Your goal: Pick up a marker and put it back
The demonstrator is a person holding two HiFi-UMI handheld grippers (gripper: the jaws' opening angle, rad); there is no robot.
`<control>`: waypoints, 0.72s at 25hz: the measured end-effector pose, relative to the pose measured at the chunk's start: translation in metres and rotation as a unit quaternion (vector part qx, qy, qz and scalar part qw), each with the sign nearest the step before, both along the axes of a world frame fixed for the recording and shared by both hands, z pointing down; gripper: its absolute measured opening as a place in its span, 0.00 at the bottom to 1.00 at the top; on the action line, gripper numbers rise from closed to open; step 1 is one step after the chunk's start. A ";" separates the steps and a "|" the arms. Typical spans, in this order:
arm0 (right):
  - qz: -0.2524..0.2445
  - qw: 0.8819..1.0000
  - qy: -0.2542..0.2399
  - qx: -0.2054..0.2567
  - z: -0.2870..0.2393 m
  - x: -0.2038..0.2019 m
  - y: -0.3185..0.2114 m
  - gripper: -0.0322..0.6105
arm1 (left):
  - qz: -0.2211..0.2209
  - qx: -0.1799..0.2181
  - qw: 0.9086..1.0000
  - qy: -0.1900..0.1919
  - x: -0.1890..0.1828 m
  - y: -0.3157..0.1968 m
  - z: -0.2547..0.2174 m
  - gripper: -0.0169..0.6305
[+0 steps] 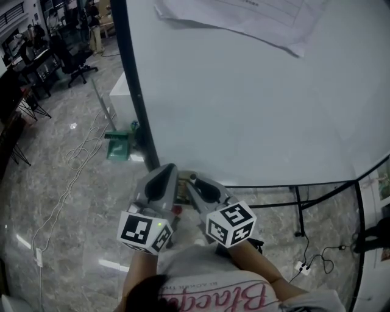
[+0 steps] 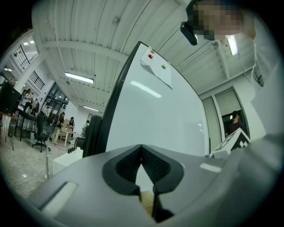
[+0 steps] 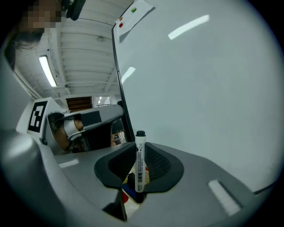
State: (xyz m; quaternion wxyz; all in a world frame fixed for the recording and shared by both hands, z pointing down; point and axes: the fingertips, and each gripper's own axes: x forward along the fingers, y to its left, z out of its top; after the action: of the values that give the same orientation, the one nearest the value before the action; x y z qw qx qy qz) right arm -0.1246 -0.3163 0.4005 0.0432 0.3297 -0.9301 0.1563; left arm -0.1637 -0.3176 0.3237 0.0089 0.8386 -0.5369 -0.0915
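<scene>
- Down at the bottom of the head view, the left gripper [image 1: 165, 170] and right gripper [image 1: 195, 179] are seen close side by side, tips up against the lower edge of the whiteboard [image 1: 244, 109]. The arms behind them are cut off by the frame.
- Left gripper [image 2: 141, 149]: in its own view the jaws are pressed together at the tips, and nothing is caught between them.
- Right gripper [image 3: 140, 150]: clamped on the marker [image 3: 140, 164]. It's held upright, with the black cap poking out past the jaw tips. The print on the white barrel is too small to be read.
- The marker can't be picked out in the head view, since it's hidden by the gripper bodies.
- Red, blue and yellow bits are seen low between the right jaws, behind the marker. What they are can't be told.
- The board's top and right side are cropped off, and the paper [image 1: 244, 15] pinned up top is only partly in frame.
- The board's left side is edged by a black frame [image 1: 135, 91]. Open floor [image 1: 67, 201] is left beyond it, crossed by a loose cable [image 1: 76, 159].
- A green thing [image 1: 117, 145] sits at the foot of the frame and can't be identified.
- Chairs [image 1: 76, 61] are way off at top left, dim.
</scene>
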 end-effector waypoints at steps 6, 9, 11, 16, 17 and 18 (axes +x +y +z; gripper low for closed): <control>0.016 0.999 0.023 -0.024 0.019 -0.003 -0.005 0.15 | 0.014 -0.001 1.000 0.003 0.003 -0.001 0.001 0.03; 0.023 0.999 0.037 -0.032 0.026 0.000 -0.006 0.16 | 0.016 -0.002 1.000 0.003 0.003 -0.002 0.001 0.03; 0.026 0.998 0.042 -0.029 0.027 0.001 -0.006 0.15 | 0.018 -0.002 1.000 0.005 0.002 -0.002 0.001 0.03; 0.021 0.999 0.029 -0.002 0.010 0.004 -0.005 0.17 | 0.020 0.001 1.000 0.008 0.001 -0.001 -0.002 0.03; 0.023 0.999 0.026 0.008 0.004 0.006 -0.006 0.17 | 0.020 0.002 1.000 0.008 0.001 -0.001 -0.002 0.03; 0.027 0.999 0.024 0.019 -0.003 0.009 -0.008 0.17 | 0.021 0.003 1.000 0.008 0.000 -0.001 -0.002 0.03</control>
State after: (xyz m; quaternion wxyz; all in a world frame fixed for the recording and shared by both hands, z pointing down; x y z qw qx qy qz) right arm -0.1161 -0.3239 0.3973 0.0545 0.3593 -0.9223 0.1317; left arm -0.1635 -0.3184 0.3215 0.0127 0.8491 -0.5188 -0.0992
